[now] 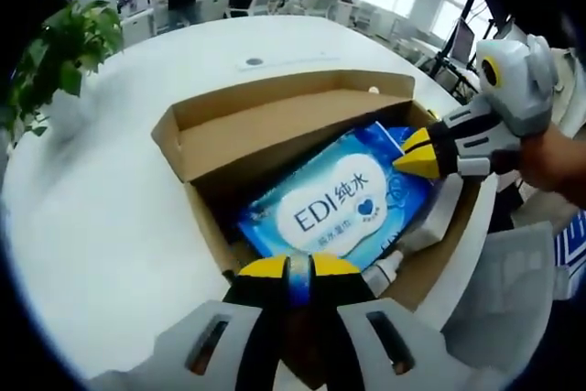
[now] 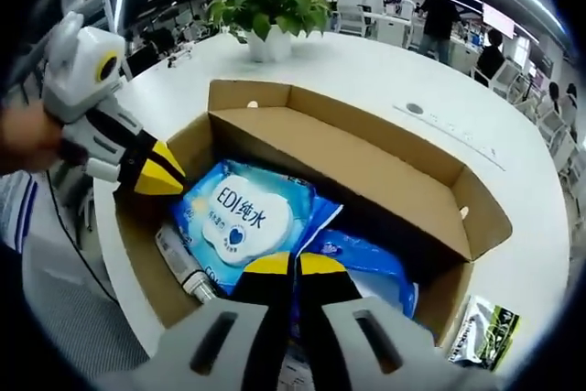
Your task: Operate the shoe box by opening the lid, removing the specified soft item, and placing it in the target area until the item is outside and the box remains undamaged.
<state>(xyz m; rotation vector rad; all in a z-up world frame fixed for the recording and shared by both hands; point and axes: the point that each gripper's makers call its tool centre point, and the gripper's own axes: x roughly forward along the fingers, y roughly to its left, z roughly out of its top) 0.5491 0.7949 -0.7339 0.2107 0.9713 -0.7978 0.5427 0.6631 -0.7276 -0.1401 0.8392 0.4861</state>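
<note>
The open cardboard shoe box point(image 1: 275, 125) point(image 2: 366, 157) stands on a white round table with its lid folded back. Inside lies a soft blue wet-wipes pack point(image 1: 334, 203) point(image 2: 240, 217) with a white label. My left gripper point(image 1: 299, 267) point(image 2: 160, 171) has its yellow tips closed on the pack's near edge, a strip of blue between them. My right gripper point(image 2: 293, 265) point(image 1: 417, 153) is shut on the pack's opposite corner, where the wrapper folds up. A hand holds the right gripper at the edge of the left gripper view.
A white tube point(image 1: 403, 258) point(image 2: 183, 267) and a second blue packet point(image 2: 371, 267) lie in the box beside the pack. A green sachet point(image 2: 485, 327) rests on the table point(image 1: 101, 217) outside the box. A potted plant point(image 2: 270, 6) point(image 1: 64, 52) stands further off. People sit at desks behind.
</note>
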